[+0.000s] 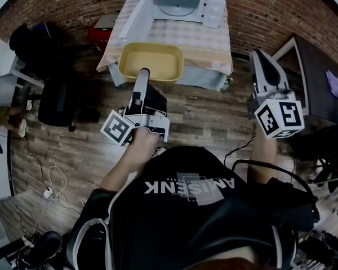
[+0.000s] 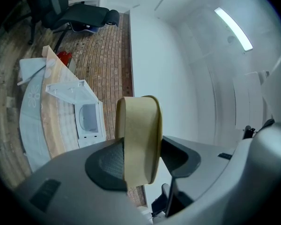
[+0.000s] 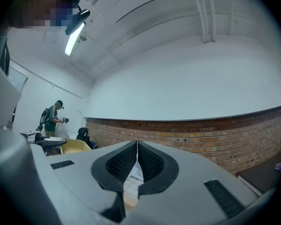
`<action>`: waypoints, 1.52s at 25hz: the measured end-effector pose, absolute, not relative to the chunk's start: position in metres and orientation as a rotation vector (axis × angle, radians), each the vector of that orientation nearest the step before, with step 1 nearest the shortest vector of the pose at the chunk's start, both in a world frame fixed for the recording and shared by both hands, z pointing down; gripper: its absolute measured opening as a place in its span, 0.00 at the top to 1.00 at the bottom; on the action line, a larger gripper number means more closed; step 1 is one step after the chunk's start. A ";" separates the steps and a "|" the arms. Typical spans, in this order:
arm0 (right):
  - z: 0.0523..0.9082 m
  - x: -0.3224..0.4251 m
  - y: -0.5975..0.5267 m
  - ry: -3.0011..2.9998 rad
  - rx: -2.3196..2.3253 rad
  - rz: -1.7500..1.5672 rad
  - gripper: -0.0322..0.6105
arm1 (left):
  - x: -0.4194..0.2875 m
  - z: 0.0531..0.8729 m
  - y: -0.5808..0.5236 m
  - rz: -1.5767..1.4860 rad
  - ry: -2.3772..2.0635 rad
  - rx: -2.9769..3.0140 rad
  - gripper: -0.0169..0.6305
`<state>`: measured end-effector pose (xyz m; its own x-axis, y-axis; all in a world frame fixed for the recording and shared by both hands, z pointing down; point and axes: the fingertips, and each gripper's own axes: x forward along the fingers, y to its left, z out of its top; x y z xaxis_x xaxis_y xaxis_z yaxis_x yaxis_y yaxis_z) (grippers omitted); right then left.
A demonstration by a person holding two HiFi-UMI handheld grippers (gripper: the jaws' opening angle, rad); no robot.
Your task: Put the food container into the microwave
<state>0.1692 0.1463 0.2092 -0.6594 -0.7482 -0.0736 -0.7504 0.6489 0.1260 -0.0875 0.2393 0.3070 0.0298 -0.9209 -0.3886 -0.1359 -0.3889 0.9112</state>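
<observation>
– Left tongs (image 1: 142, 76) are clamped on something. What is it?
– It is the pale yellow plastic food tub (image 1: 152, 63), a box shape with round corners. The two pads squeeze its near wall, one on the inside and one on the outside.
– Where is the tub?
– It is at the near edge of the desk (image 1: 205, 41) with the checked cloth. I cannot tell if its bottom touches the desk.
– Is it in the white microwave oven (image 1: 213, 13)?
– No. The microwave sits at the far end of the desk, by the red brick wall (image 1: 73, 4). Its white door (image 1: 136, 17) is swung open to the left, and the round glass plate (image 1: 179, 7) inside shows. The tub is apart from it.
– And the right tongs (image 3: 136, 150)?
– They are pressed together with nothing in them. They are up in the air to the right of the desk, above the brown wooden floor (image 1: 208, 111).
– Anything else?
– A black office chair (image 1: 56, 97) stands on the left.
</observation>
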 end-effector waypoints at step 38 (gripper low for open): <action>0.223 0.165 -0.006 2.872 -1.229 0.230 0.88 | -0.101 0.345 0.091 -1.419 -1.123 1.583 0.62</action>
